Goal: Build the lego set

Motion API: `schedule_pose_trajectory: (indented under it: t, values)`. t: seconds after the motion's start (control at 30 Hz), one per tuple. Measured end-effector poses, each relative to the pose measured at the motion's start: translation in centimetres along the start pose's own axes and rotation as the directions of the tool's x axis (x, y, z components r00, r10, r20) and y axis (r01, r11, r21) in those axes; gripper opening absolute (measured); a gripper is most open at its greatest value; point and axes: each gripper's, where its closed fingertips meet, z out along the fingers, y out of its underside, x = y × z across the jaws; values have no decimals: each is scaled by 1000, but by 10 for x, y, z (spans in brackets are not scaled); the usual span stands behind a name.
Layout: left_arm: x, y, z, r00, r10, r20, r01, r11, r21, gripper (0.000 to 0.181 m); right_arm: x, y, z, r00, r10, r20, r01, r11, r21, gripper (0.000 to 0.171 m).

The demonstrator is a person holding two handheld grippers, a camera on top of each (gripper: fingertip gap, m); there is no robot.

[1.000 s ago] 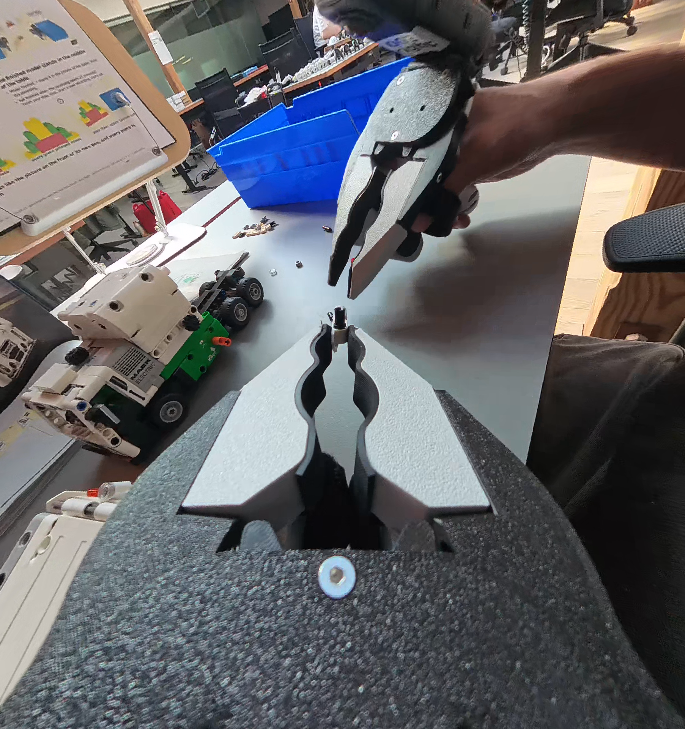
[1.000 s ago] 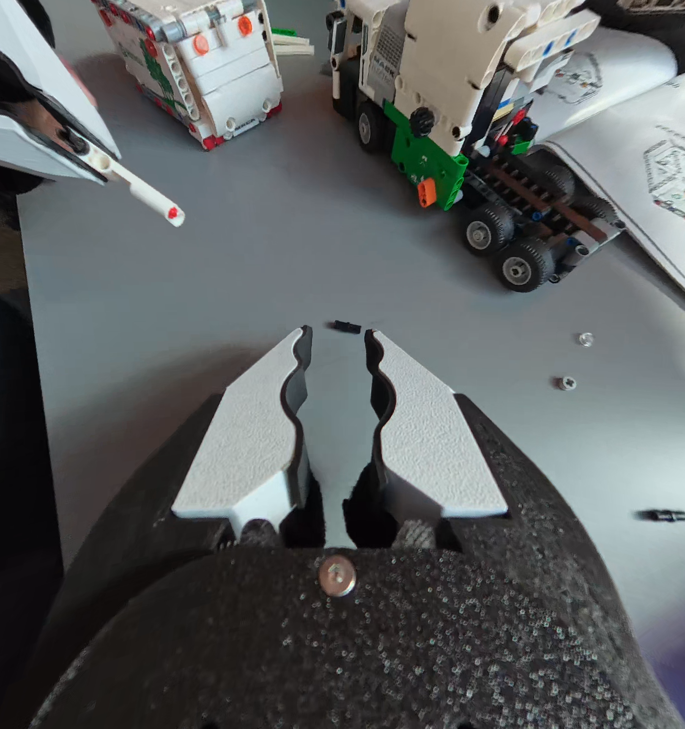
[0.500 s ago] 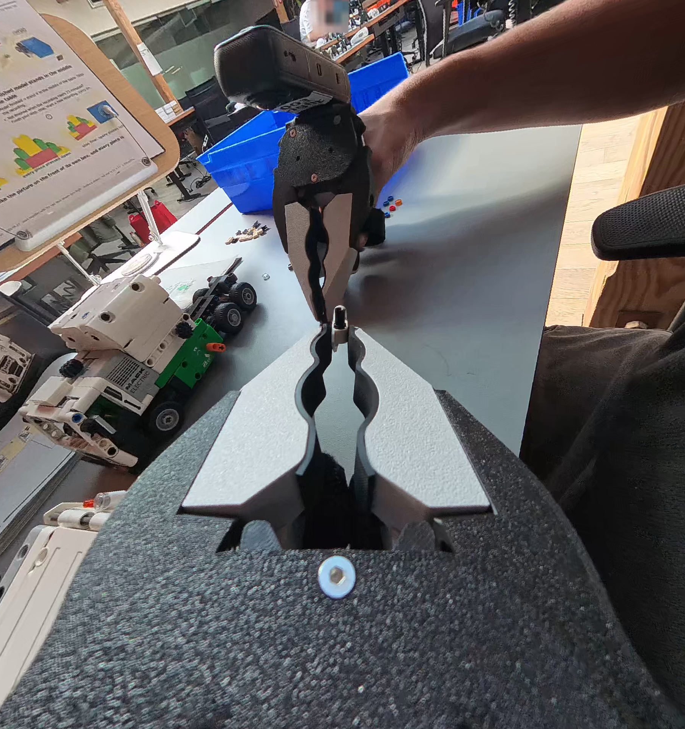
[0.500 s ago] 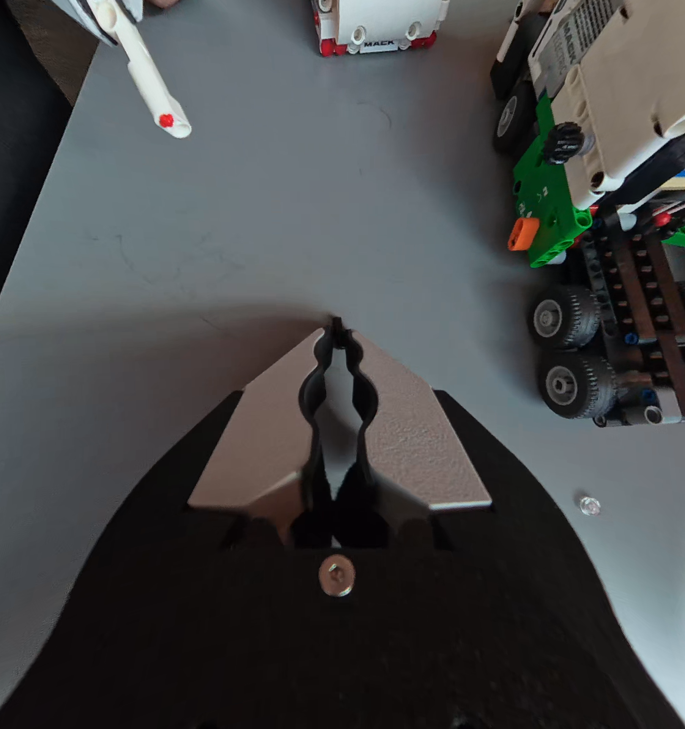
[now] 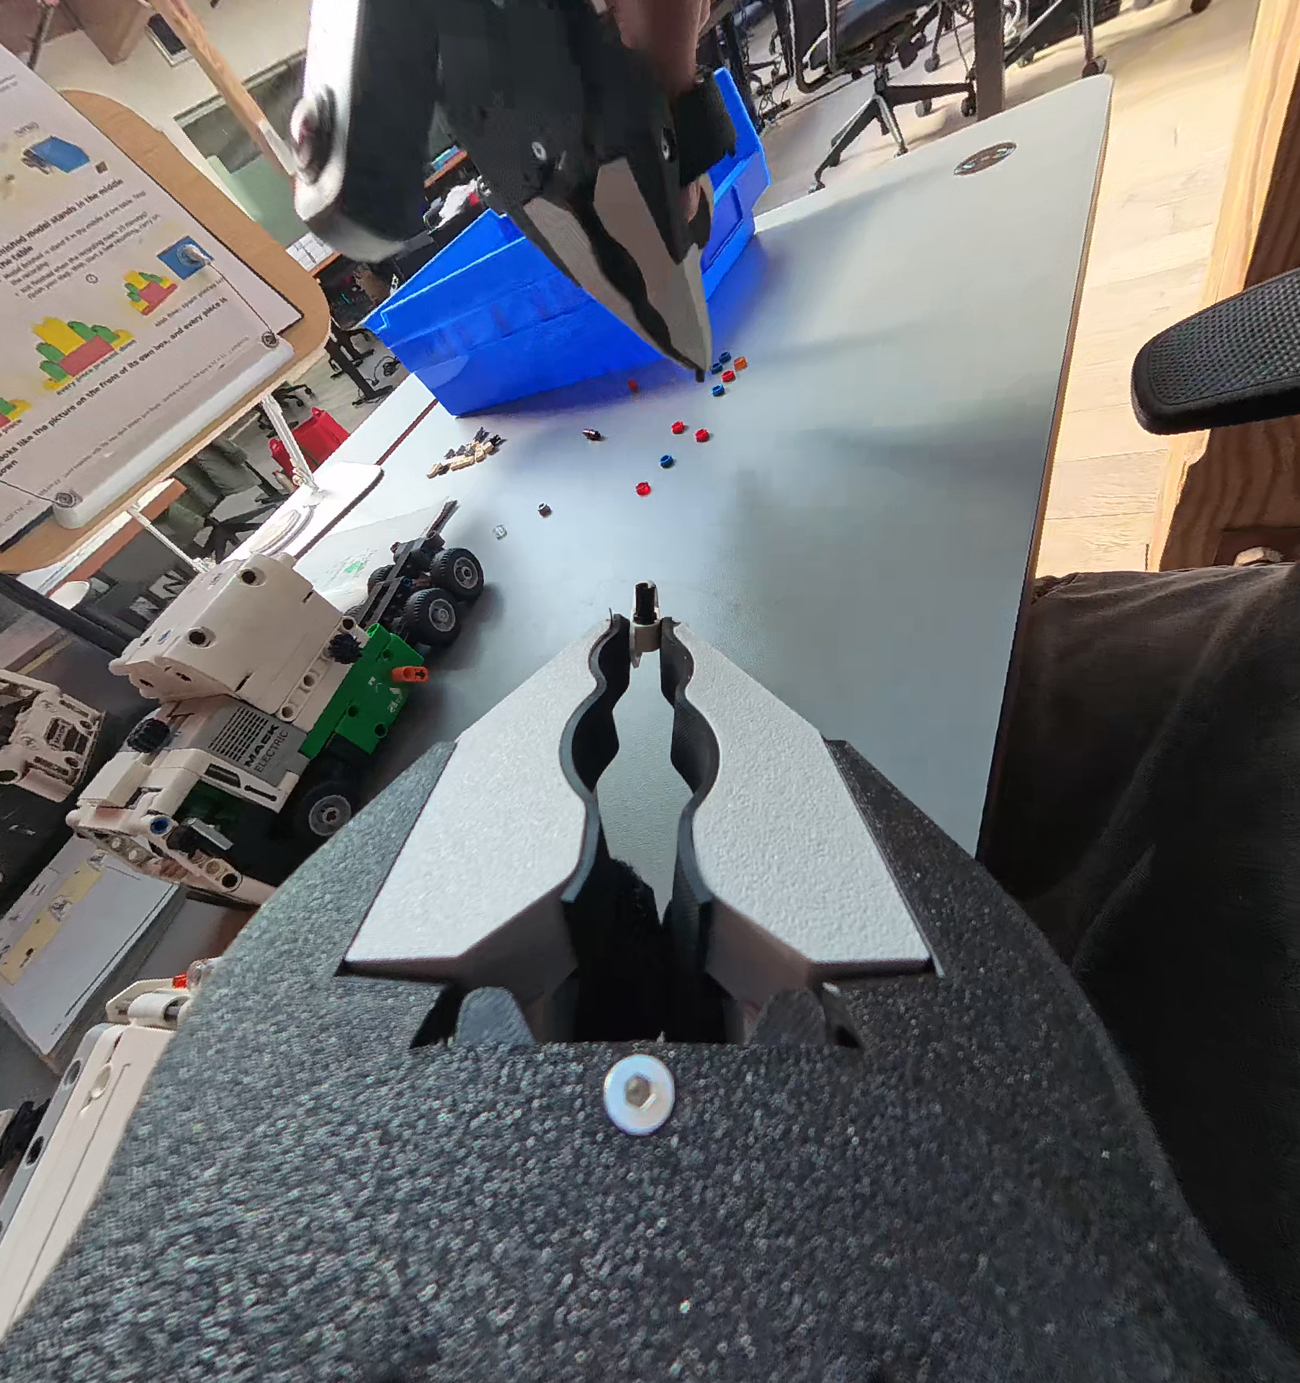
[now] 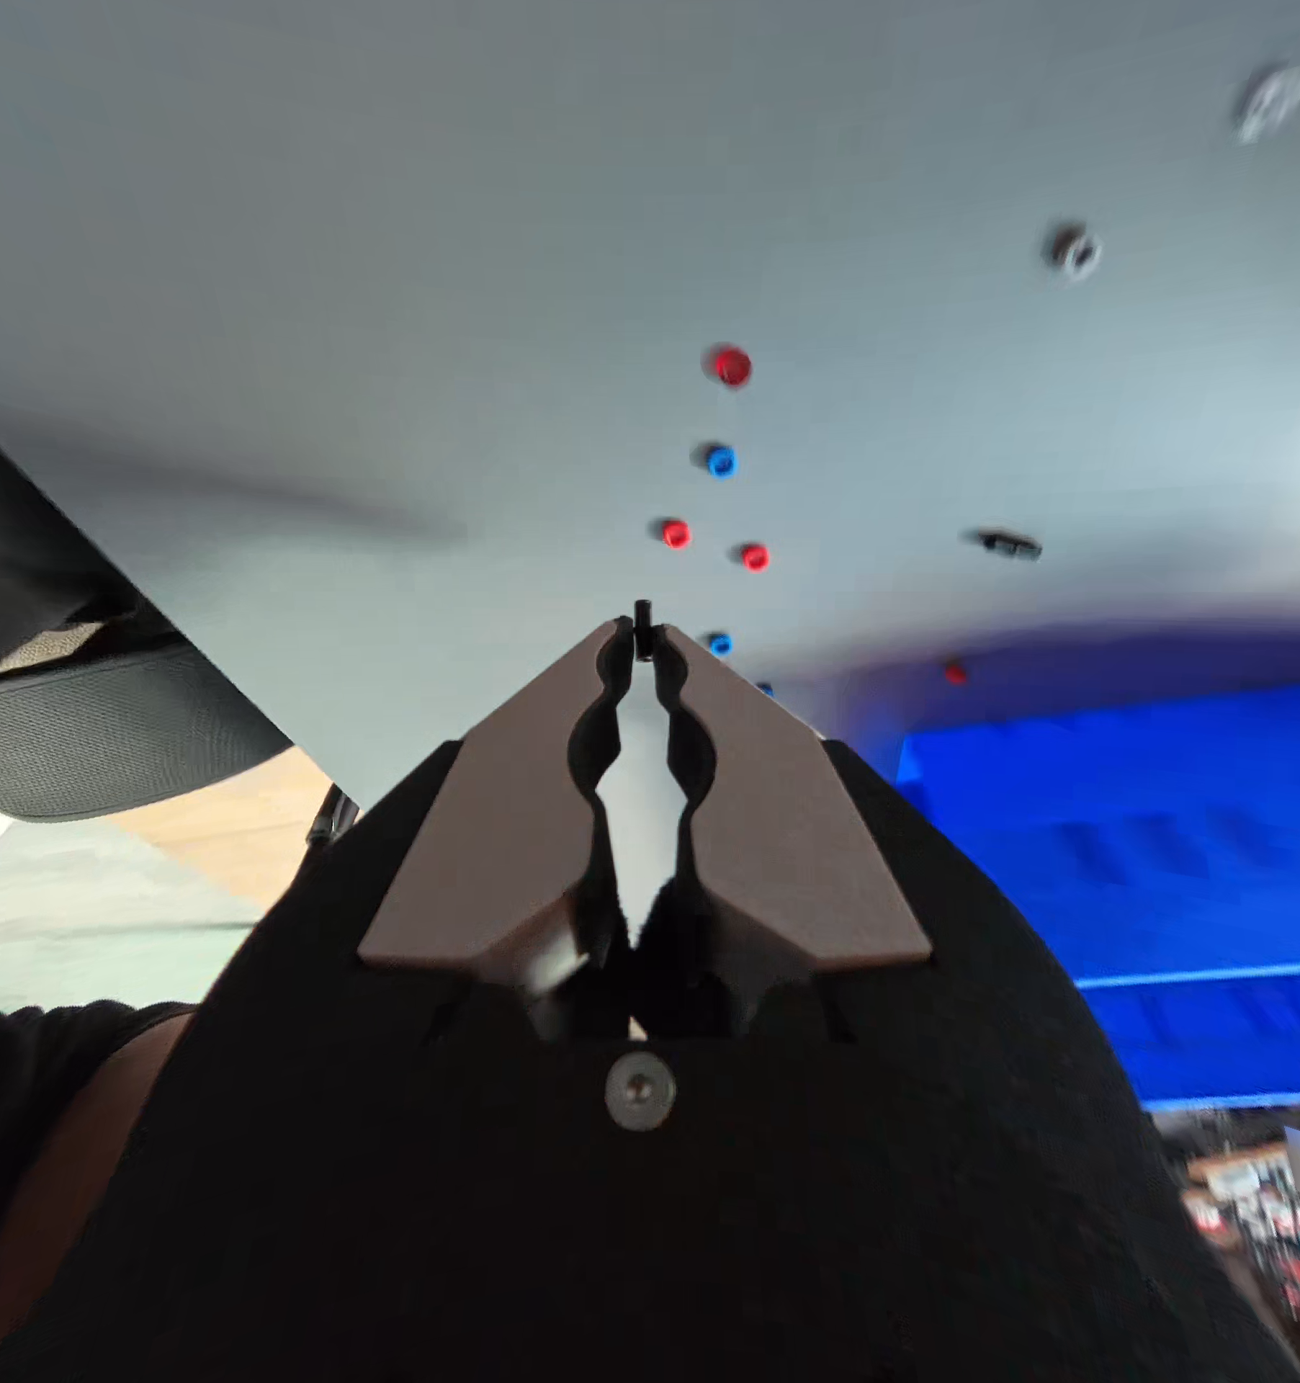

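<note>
My left gripper (image 5: 644, 627) is shut on a thin white beam with a black pin at its end (image 5: 642, 605), held low over the grey table (image 5: 893, 464). My right gripper (image 6: 642, 637) is shut on a small black pin (image 6: 642, 615); in the left wrist view it (image 5: 695, 359) hangs high, tips down over the loose studs beside the blue bin (image 5: 527, 329). The white and green lego truck (image 5: 257, 711) stands at left. Small red (image 6: 730, 367) and blue studs (image 6: 720, 460) lie on the table past my right gripper.
An instruction sheet on a wooden stand (image 5: 93, 299) rises at far left. Booklets (image 5: 55, 943) and a white lego body (image 5: 40, 1137) lie at lower left. A chair armrest (image 5: 1245, 352) is at right, the person's dark clothing (image 5: 1193, 861) below it. Tan pieces (image 5: 467, 456) lie near the bin.
My right gripper closed on the black pin on the table, lifted it and swung away toward the blue bin. My left gripper has stayed put with the white beam.
</note>
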Motion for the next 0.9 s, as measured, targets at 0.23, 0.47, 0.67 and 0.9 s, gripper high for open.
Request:
schedule_pose_trajectory:
  t: [0.23, 0.47, 0.67, 0.9]
  values:
    - [3, -1, -1, 999, 45, 15, -45, 999, 10, 6, 5, 47, 33, 998, 41, -52, -53, 963, -264, 4]
    - [4, -1, -3, 999, 36, -3, -36, 999, 14, 6, 5, 56, 40, 999, -8, -48, -10, 931, -365, 4]
    - [5, -2, -3, 999, 36, -3, -36, 999, 18, 6, 6, 56, 40, 999, 9, -39, -23, 928, -372, 5]
    - [5, -1, -3, 999, 42, -4, -42, 999, 12, 6, 7, 52, 37, 998, 15, -58, -33, 943, -330, 12]
